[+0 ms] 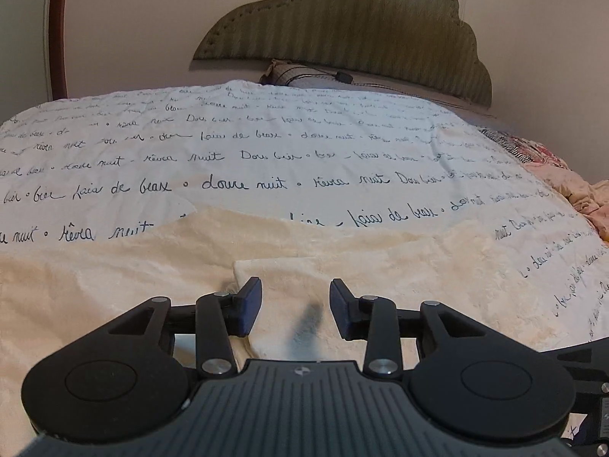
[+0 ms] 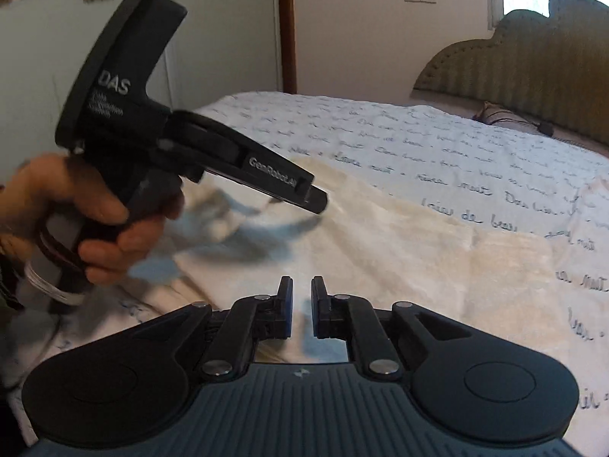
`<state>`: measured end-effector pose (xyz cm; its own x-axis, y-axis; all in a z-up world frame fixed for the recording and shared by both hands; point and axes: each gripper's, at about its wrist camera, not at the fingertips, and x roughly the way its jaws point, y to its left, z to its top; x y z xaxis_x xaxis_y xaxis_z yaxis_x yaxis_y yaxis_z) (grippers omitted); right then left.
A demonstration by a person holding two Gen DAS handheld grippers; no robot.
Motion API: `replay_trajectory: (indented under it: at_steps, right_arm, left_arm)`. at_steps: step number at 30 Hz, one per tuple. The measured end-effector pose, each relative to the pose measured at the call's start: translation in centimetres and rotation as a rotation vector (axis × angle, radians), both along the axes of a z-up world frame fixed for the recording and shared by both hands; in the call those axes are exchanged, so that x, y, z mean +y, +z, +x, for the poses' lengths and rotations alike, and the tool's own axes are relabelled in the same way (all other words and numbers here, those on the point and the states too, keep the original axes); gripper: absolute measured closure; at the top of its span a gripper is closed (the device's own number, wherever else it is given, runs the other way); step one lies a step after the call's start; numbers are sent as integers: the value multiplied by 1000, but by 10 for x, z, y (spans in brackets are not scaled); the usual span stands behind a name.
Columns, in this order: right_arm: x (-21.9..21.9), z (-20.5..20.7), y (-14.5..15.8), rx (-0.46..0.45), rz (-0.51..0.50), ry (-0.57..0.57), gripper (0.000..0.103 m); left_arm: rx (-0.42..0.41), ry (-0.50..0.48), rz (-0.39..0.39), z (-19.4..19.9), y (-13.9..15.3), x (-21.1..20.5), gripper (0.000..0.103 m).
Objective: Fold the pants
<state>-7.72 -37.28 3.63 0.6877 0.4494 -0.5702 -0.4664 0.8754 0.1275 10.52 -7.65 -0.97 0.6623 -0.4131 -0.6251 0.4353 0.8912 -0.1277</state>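
Observation:
The cream fleece pants (image 1: 342,259) lie flat on the bed, with a folded layer on top in the left wrist view. My left gripper (image 1: 295,297) is open just above that layer and holds nothing. It also shows in the right wrist view (image 2: 318,200), held in a hand at the left, low over the pants (image 2: 399,251). My right gripper (image 2: 302,297) hovers over the near part of the pants with its jaws a narrow gap apart and nothing between them.
A white bedspread with black script (image 1: 266,152) covers the bed. A green padded headboard (image 1: 361,26) and a pillow (image 1: 293,72) are at the far end. A pink patterned cloth (image 1: 563,179) lies at the right edge.

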Motion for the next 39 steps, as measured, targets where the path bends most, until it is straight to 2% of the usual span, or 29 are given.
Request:
replay_trajectory:
  at_steps: [3,5,6,9,11,13,15,17,21,23,24,26,28,30,33,35,37,39]
  right_arm:
    - [17,-5,-3,-10,-18,46,92]
    - [31,-4,-13,8,-100,71,93]
    - [33,-5,-14,-7,-123,77,93]
    - [30,-5,-2,-26,-91,56,92]
    - [29,-3,0,-28,-61,52,92]
    - [33,1,-5,3,-78,55,92]
    - [39,1,-11,7,-119,61,92]
    - [38,1,-6,8,-112,50,92]
    - [41,0,4,-35,-102,40,92]
    - [48,3,2,-15,-105,64,92]
    - [54,5,-2,2,-146,77,91]
    - [60,4,-1,-35,-192,64,91]
    - [62,4,11,-69,-134,61,91]
    - [73,4,23,-97,-81,106,91]
    - [109,4,29,-134,-106,207,91]
    - [138,0,27,-150,-128,291,91]
    - [166,-11,25,-170,-147,376,88]
    - [192,-20,22,-203,-168,445,76]
  left_arm:
    - [27,17,3,-2,-7,6,55]
    - [49,27,49,-2,-15,7,55]
    - [50,35,46,-3,-15,9,55]
    - [46,31,-17,-8,-8,21,54]
    - [57,34,-26,-6,-9,22,53]
    - [69,51,-11,-5,-13,23,54]
    - [61,61,-37,-9,-9,30,53]
    - [41,90,-63,-13,-1,44,51]
    - [-1,217,-81,-21,15,91,35]
    - [3,279,-96,-24,22,124,34]
    - [10,307,-101,-27,23,139,34]
    - [14,386,-113,-37,27,175,34]
    - [-3,470,-115,-51,30,208,33]
    - [-20,557,-94,-66,36,240,33]
    - [-75,662,-3,-93,49,283,31]
    - [-146,758,153,-109,63,306,30]
    - [-230,881,373,-120,75,323,25]
    - [-284,964,526,-127,84,336,19]
